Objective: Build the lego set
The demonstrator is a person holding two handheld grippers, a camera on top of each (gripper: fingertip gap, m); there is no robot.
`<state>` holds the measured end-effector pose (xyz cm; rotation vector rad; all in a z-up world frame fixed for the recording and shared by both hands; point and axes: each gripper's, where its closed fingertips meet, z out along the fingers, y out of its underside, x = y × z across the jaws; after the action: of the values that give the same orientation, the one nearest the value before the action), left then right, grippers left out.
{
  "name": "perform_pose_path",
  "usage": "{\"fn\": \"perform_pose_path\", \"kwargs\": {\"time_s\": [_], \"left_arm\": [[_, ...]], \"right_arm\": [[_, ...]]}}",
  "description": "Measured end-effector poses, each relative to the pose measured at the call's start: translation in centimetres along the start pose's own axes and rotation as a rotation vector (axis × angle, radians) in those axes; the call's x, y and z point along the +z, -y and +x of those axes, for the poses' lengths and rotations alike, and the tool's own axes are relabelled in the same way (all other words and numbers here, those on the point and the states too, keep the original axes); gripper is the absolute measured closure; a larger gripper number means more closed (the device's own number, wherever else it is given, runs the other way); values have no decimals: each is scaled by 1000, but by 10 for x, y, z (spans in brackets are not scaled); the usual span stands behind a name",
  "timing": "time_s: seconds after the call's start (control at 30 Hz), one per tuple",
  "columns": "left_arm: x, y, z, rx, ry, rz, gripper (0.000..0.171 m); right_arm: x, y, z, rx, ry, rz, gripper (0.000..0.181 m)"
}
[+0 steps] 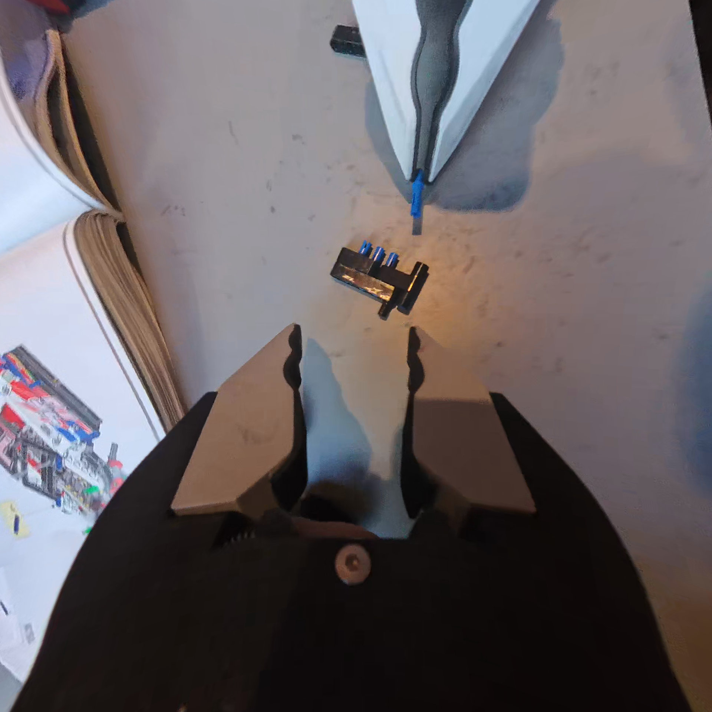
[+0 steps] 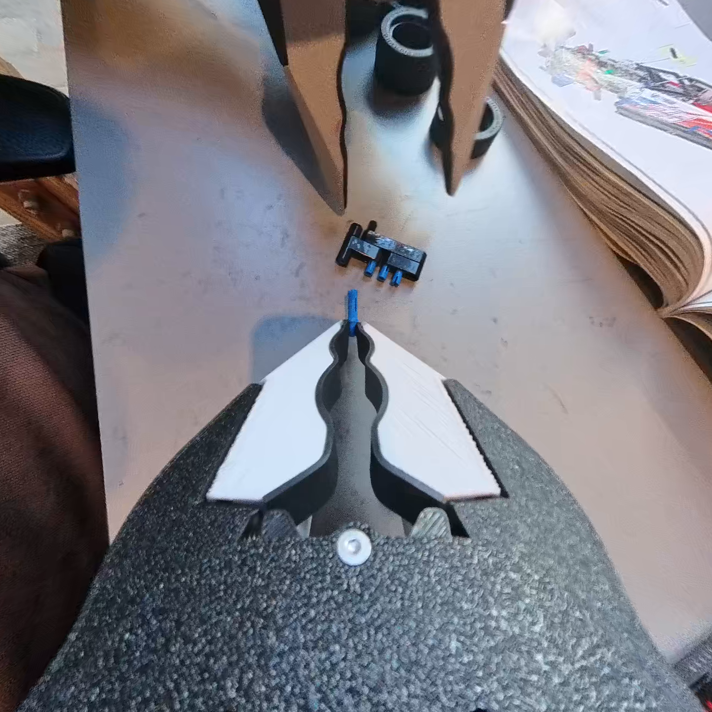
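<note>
Item: black lego assembly (image 2: 380, 252), one, lying flat on the pale table (image 2: 501, 346) between the two grippers, touched by neither; three blue pins (image 2: 382, 272) already seated along its near edge in the right wrist view, side by side.

Item: loose blue pin (image 2: 352, 306), one, pinched at its tail by the right gripper (image 2: 351, 327), fingers clenched on it; its free end points toward the assembly, just short of it.

Item: left gripper (image 1: 354, 335), fingers released and spread, holding nothing; it hangs just beside the assembly on the opposite side.

Step in hand, as judged: bringing a fourth pin to the assembly. Next move calls for lining the pin up with an open hole, which cannot be made out here; the left gripper would likely need to close on the assembly to brace it against the push, else the light piece may slide.

Other stock: black tyres (image 2: 404, 57), two visible, beyond the left gripper; open instruction book (image 2: 616, 185), one, at the table's edge; a further black piece (image 1: 346, 40), partly hidden.
</note>
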<state>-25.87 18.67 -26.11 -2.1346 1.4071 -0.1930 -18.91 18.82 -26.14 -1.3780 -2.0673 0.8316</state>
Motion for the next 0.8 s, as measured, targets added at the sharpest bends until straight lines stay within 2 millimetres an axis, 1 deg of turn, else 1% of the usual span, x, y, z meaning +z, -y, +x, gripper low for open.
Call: {"fn": "perform_pose_path", "kwargs": {"time_s": [0.03, 0.13, 0.2, 0.27, 0.37, 0.43, 0.53, 0.6, 0.7, 0.8], "left_arm": [[2, 1, 0, 27, -33, -6, 114], [11, 11, 5, 82, -142, 1, 110], [18, 10, 4, 83, -190, -38, 105], [20, 12, 2, 72, -214, -44, 107], [21, 14, 8, 53, -257, -22, 120], [22, 17, 11, 30, -250, 5, 125], [24, 23, 14, -52, -199, 41, 125], [25, 28, 22, -78, -175, 68, 125], [25, 31, 22, -89, -114, 91, 123], [25, 31, 20, -85, -93, 96, 117]], "right_arm": [[2, -1, -2, -1, 8, -7, 177], [7, -3, -3, -8, 19, -22, 177], [8, -2, -3, 8, 28, -15, 176], [9, -2, -3, 35, 40, -12, 176], [9, -1, -1, 95, 61, -2, 176], [8, 0, -1, 122, 72, 11, 176], [7, 1, 1, 119, 64, 14, 177], [8, -2, 1, 98, 57, -1, 177], [8, -3, 0, 86, 71, -7, 177], [8, -3, -3, 82, 84, -9, 177]]}}
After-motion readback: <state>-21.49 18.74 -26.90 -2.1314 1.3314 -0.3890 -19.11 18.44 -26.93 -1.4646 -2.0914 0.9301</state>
